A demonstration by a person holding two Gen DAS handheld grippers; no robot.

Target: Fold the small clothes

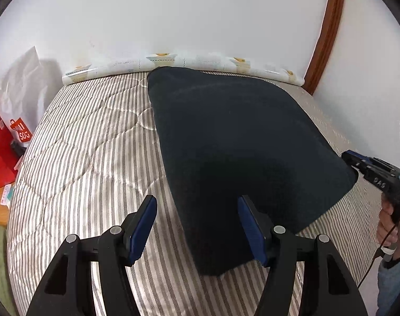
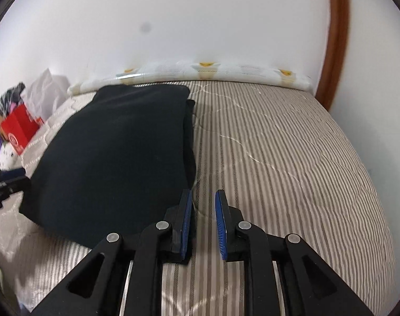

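A striped mattress [image 1: 81, 144] is filling both views, running back to a white wall [image 1: 173, 13]. A folded black garment [image 1: 239, 144] is lying flat on it. The left gripper [image 1: 197, 205] is hovering wide apart over the garment's near corner; the right gripper [image 2: 203, 197], narrowly parted and empty, is sitting just beside its right edge.

The right gripper [image 1: 350, 158] is cut off by the left wrist view's right edge. The left gripper [image 2: 14, 175] shows blurred at the right wrist view's left edge. The black garment [image 1: 239, 144] hides the bed [image 1: 81, 144] beneath it.
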